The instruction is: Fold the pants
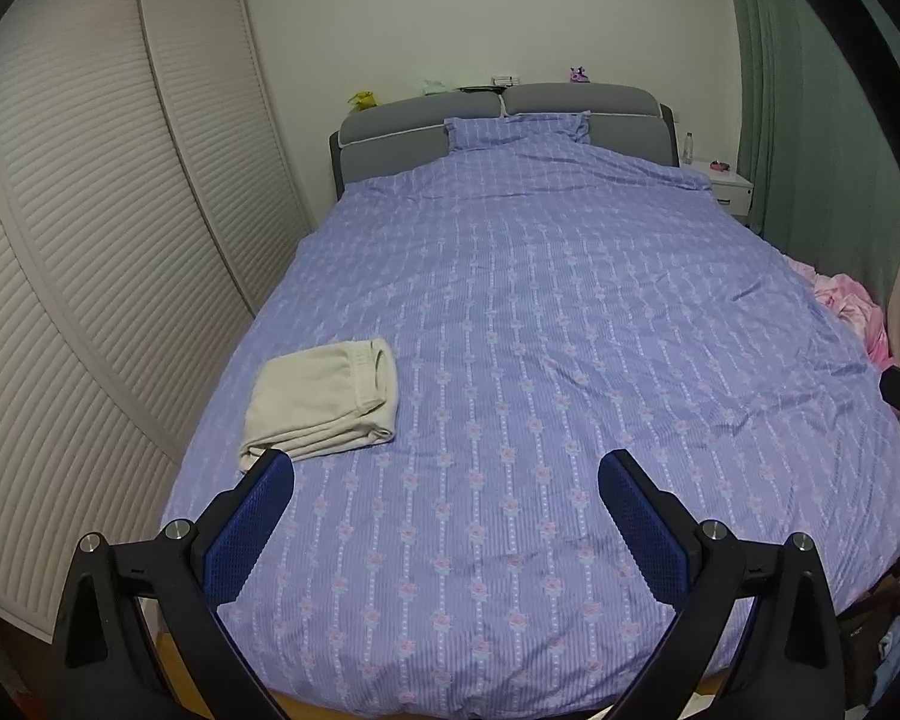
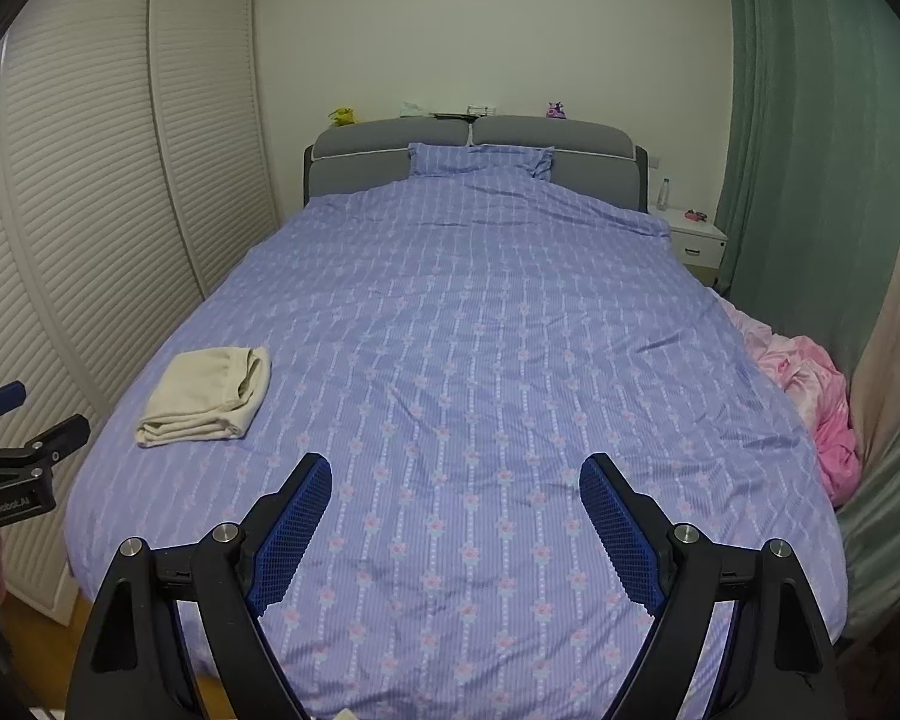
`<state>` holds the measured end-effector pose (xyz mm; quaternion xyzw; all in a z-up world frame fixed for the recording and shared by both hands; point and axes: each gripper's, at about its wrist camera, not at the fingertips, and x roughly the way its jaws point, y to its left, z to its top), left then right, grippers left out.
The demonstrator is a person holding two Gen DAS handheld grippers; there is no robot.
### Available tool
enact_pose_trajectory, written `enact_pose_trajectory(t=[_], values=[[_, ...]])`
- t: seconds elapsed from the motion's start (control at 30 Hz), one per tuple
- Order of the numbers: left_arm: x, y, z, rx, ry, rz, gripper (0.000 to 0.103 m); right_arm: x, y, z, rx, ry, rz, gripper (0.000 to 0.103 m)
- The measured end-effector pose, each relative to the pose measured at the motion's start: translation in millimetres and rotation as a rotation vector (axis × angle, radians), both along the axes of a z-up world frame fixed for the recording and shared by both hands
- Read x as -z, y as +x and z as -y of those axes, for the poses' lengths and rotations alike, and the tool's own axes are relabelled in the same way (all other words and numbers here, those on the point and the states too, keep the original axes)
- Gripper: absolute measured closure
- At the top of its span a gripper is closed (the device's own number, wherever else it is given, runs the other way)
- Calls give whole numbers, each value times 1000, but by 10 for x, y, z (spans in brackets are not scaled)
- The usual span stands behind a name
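Cream pants point(image 1: 324, 399) lie folded into a compact rectangle on the left side of the bed's purple floral cover point(image 1: 540, 360); they also show in the right wrist view point(image 2: 207, 399). My left gripper point(image 1: 447, 465) is open and empty above the foot of the bed, its left finger just below the pants' near corner. My right gripper point(image 2: 456, 471) is open and empty, to the right of the pants. The left gripper also shows at the left edge of the right wrist view point(image 2: 24, 420).
A slatted wardrobe point(image 1: 90, 240) runs along the left of the bed. A grey headboard point(image 1: 504, 114) and a pillow stand at the far end. A white nightstand point(image 1: 726, 183), green curtain point(image 1: 810, 120) and pink bedding point(image 2: 810, 390) are on the right.
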<state>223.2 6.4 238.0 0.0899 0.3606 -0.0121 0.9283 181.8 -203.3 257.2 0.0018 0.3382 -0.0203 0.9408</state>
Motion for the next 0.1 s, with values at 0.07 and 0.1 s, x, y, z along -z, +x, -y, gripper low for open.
enact_pose_trajectory(t=[0.07, 0.1], values=[[-6, -1, -6, -1, -3, 0, 0, -2, 4, -6, -2, -1, 0, 17], [-6, 1, -10, 1, -3, -1, 0, 0, 8, -6, 0, -2, -2, 17]])
